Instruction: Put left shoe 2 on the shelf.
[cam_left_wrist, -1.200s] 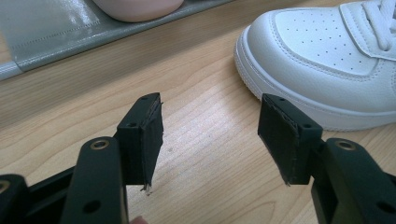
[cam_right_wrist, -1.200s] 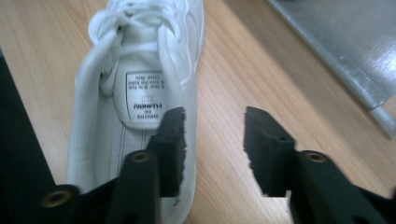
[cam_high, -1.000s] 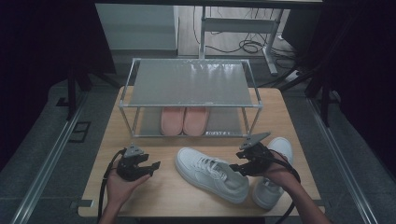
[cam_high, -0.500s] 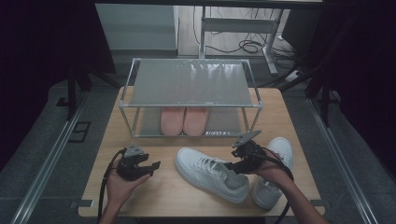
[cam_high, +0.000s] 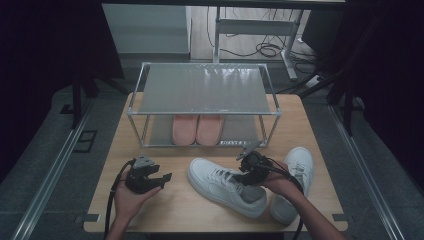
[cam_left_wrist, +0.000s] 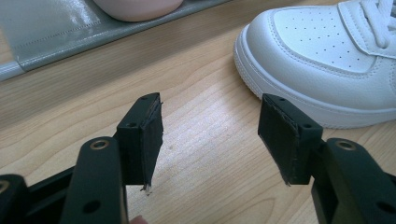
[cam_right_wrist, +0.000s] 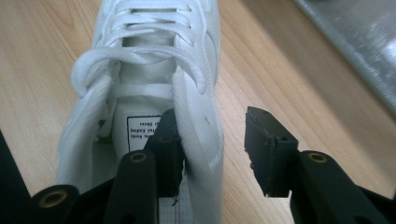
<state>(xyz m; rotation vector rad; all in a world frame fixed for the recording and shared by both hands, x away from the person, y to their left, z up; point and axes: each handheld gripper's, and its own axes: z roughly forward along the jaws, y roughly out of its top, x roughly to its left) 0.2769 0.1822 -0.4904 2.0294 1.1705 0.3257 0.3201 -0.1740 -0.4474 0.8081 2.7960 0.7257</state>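
Your right gripper (cam_right_wrist: 212, 154) straddles the white leather sneaker's (cam_high: 227, 186) padded collar on the pale wooden table (cam_high: 190, 210), jaws just closing, not yet pinching (your left gripper (cam_left_wrist: 210, 135) gapes, empty).

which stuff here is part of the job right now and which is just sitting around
In the job:
- right tongs, jaws just closing astride the collar wall, outer pad not yet touching
- white sneaker being gripped
- second white sneaker
- shoe rack

Lying about:
- pink shoes on the lower shelf
- left tongs, open over bare table
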